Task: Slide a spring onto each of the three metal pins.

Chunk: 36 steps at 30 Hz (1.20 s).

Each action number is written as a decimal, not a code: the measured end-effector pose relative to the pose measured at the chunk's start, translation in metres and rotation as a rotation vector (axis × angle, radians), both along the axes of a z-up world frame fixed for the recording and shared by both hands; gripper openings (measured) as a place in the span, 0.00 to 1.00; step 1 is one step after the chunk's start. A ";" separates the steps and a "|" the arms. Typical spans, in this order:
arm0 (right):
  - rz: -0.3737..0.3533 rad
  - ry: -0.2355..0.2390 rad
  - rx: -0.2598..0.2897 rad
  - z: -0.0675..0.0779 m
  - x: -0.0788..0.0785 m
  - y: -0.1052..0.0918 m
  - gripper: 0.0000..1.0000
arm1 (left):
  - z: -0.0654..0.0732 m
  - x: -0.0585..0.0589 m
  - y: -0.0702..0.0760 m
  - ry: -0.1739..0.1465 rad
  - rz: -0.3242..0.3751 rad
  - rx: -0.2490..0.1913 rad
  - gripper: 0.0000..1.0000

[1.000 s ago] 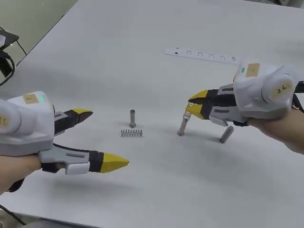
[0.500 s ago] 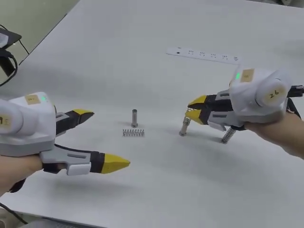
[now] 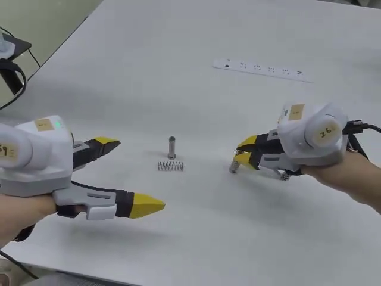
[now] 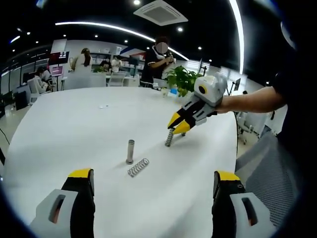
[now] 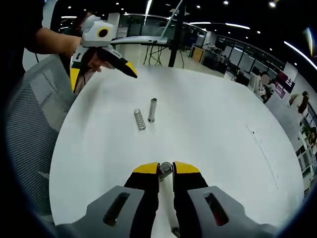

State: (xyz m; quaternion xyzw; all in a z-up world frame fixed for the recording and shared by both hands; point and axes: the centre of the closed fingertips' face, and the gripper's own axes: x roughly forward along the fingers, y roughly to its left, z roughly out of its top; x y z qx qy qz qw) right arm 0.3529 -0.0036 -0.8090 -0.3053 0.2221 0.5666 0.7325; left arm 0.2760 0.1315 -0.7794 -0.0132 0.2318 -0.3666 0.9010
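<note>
Step in hand, by my reading: right gripper [image 5: 166, 168] seating a spring [image 4: 170, 138] on a pin [image 3: 233, 167]. Jaws narrow, nipped on the spring's top coil. The round end shows between the yellow tips in the right gripper view.

- Pin and spring lean a little in the left gripper view. I cannot tell whether the coil is fully down.
- Left gripper [image 3: 132, 174] hangs at 8 o'clock of the work, jaws wide, holding nothing, above the table [image 3: 178, 71].
- Bare pin [image 3: 172, 147]: short grey steel cylinder, upright, mid-table, nothing on it. It stands at 9 o'clock of the sprung pin, well apart.
- Loose spring [image 3: 170, 166]: thin wire coil, lying flat on its side, just beside the bare pin at 6 o'clock in the head view, not touching it.
- Power strip [image 3: 262, 68] at 1 o'clock, far across, out of play.

Next move, as I judge it:
- Ease the right jaws off without tipping the leaning pin.
- Then pick up the loose spring by one end, stand it upright and thread it over the bare pin.
- The coil is small and will roll, so it needs a light pinch.
</note>
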 end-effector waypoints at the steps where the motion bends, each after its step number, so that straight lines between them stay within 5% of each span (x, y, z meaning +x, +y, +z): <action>1: 0.000 0.002 -0.003 -0.001 0.000 0.000 0.07 | 0.000 0.000 0.000 0.000 0.000 -0.001 0.98; 21: -0.034 0.012 0.023 0.005 0.002 0.001 0.14 | 0.003 0.001 -0.002 -0.006 -0.005 -0.003 0.97; 36: -0.114 0.065 0.161 0.032 -0.009 -0.015 0.14 | 0.009 0.004 -0.005 -0.012 -0.017 -0.001 0.97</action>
